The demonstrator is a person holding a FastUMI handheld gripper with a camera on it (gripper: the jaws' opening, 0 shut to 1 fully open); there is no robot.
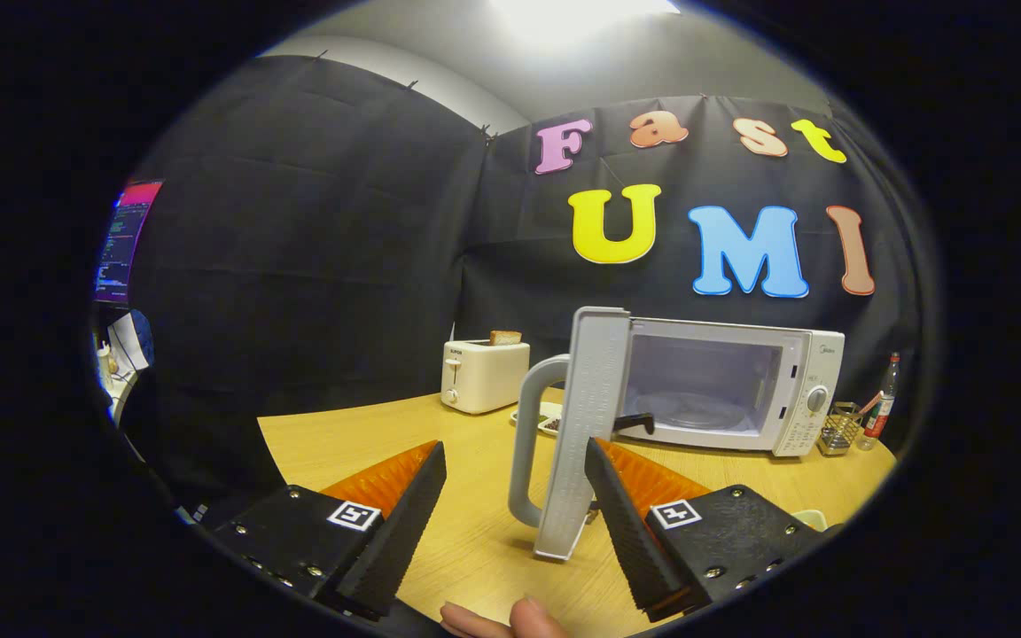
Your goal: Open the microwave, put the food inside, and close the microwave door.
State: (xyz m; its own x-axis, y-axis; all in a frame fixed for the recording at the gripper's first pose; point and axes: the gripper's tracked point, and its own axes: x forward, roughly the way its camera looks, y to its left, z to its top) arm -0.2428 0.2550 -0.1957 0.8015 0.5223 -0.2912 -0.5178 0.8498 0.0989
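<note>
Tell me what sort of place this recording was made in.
Likely a staged kitchen corner in a recording booth: a wooden table carries a microwave with its door swung open and a toaster. The gripper hangs before it, fingers apart.

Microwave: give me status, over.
Tongs open, door handle between them, ungripped. Microwave door swung wide, cavity bare. Food plate waits on table behind the door, beside toaster.

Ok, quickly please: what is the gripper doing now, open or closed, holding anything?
Gripper: open, holding nothing; the open microwave door and its handle stand between the fingers.
</note>
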